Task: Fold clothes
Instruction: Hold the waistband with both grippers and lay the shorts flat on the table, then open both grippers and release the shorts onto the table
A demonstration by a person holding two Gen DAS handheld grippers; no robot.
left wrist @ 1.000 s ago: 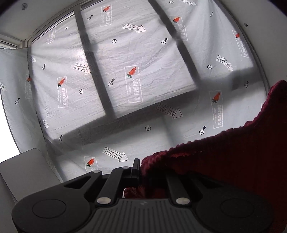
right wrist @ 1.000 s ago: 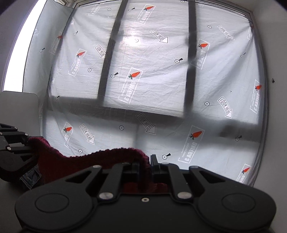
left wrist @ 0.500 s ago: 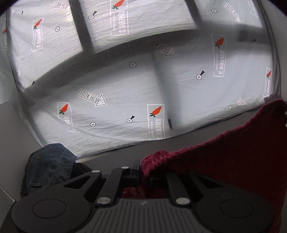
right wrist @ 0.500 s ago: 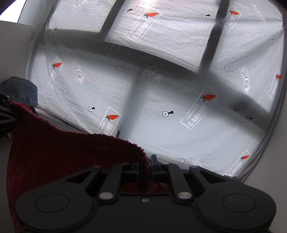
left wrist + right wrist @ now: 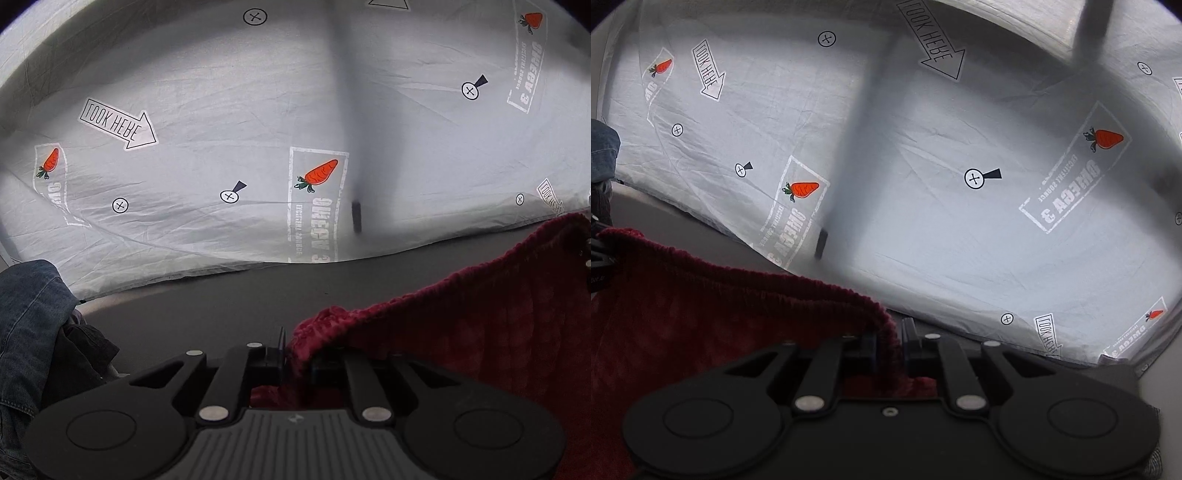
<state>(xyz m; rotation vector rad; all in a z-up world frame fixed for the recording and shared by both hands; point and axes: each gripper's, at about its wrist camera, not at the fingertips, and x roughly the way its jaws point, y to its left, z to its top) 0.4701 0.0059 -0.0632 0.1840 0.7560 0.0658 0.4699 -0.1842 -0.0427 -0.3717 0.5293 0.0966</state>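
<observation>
1. The left hand-held gripper (image 5: 295,354) points forward and slightly down toward the far edge of the grey table (image 5: 221,306). Its jaws are pinched on the knitted hem of the dark red garment (image 5: 480,332).
2. The right hand-held gripper (image 5: 889,345) is tilted, so the table edge runs from about 9 o'clock down toward 4 o'clock in its view. Its jaws are likewise clamped on the ribbed edge of the same dark red garment (image 5: 701,314).
3. The garment is stretched between the two grippers. In the left wrist view it rises from the jaws toward 3 o'clock; in the right wrist view it spreads from the jaws toward 9 o'clock and fills the lower left.
4. Whether the lower part of the garment touches the table cannot be told; it is cut off by the frame and hidden behind the gripper bodies.
5. A crumpled pile of blue denim (image 5: 33,332) lies at 8 to 9 o'clock in the left wrist view, cut off by the frame, with some darker cloth beside it that is hard to make out. A small piece of the denim (image 5: 602,155) shows at 9 o'clock in the right wrist view.
6. A grey printed sheet (image 5: 221,147) with carrots and arrows hangs behind the table; dark blurred bars show through it.
7. At the left edge of the right wrist view, just beside the garment's far corner, a black part shows, too cropped to identify.
</observation>
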